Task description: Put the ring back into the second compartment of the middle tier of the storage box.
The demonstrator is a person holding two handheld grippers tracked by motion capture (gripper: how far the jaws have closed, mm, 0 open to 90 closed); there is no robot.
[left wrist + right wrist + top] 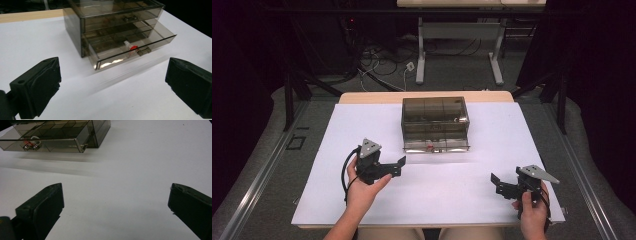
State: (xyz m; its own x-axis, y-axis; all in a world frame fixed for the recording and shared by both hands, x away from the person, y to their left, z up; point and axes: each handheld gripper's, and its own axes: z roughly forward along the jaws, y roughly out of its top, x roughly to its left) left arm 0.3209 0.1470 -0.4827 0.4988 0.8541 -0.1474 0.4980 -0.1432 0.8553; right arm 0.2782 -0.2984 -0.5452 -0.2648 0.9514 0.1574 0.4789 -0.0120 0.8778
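While no writing can be read, the drawer box point(435, 123) is seen beyond both open, empty tools: left tool point(393, 167), right tool point(502, 184).

drawer box point(435, 122): table point(337, 150) far centre | bottom drawer point(135, 48): pulled out, small item point(130, 46) inside

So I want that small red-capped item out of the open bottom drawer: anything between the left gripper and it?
Nothing visible: bare white table lies between the left gripper and the open drawer holding the red-capped item.
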